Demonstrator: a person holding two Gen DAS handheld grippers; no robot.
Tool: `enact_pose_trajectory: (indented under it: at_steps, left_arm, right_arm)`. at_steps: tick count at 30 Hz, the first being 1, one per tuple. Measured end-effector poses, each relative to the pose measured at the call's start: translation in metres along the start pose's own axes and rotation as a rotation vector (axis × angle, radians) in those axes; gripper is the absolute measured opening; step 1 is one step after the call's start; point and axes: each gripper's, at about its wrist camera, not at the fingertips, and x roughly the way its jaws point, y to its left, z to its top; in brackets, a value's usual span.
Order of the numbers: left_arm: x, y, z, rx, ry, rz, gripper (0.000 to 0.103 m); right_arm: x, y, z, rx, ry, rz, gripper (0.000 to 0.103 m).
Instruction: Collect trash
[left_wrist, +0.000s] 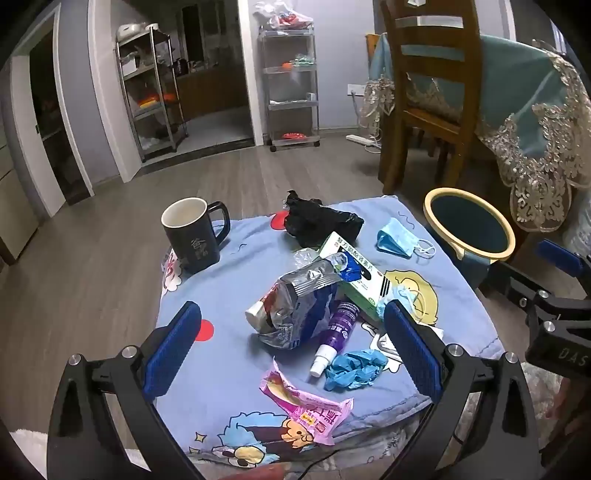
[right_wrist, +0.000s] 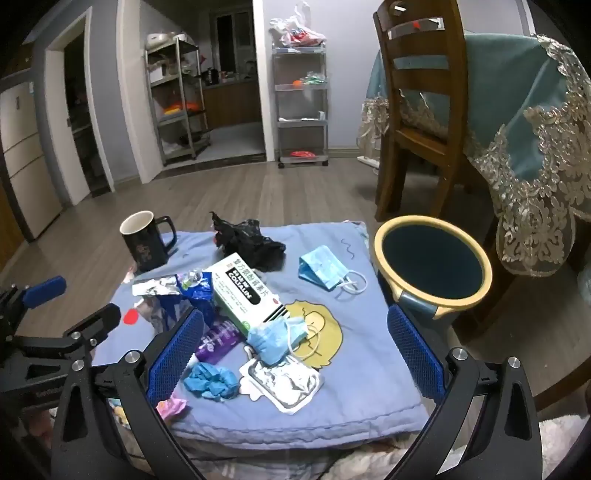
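- Both sets of jaws stood wide open w/ nothing between the pads; left gripper (left_wrist: 291, 347) and right gripper (right_wrist: 295, 350) hovered over the near edge of the blue cartoon cloth (right_wrist: 369, 354), tilted down.
- Judged step: approach only, no trash picked yet.
- Left gripper's view: crumpled foil bag (left_wrist: 291, 314) dead centre, purple tube (left_wrist: 334, 336) at its 4 o'clock, blue glove (left_wrist: 354, 369) near it, pink wrapper (left_wrist: 306, 402) at 6.
- Right gripper's view: crumpled mask (right_wrist: 273, 339) centre, foil blister pack (right_wrist: 284, 384) at its 6, green-white box (right_wrist: 243, 295) at 11, flat mask (right_wrist: 321, 269) at 1.
- Bin (right_wrist: 432, 262), empty-looking, stood just beside the cloth at 2 o'clock.
- Mug (right_wrist: 144, 240) at 10, prob. not trash.
- Next, I'd guess: lower onto one piece, close, carry to bin.
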Motion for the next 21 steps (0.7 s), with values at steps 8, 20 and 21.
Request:
enact_pose_trajectory:
  at_steps: [8, 20, 21]
  left_arm:
    - [-0.001, 0.001, 0.000, 0.002, 0.000, -0.008, 0.097]
    - [0.005, 0.004, -0.002, -0.011, 0.005, 0.007, 0.097]
    - [0.005, 0.004, -0.002, -0.011, 0.005, 0.009, 0.097]
  right_arm:
    - [-0.001, -0.007, 0.000, 0.019, 0.007, 0.024, 0.099]
    - [0.001, -0.005, 0.000, 0.025, 0.011, 0.012, 0.099]
    - [0.001, -0.006, 0.000, 0.025, 0.011, 0.012, 0.099]
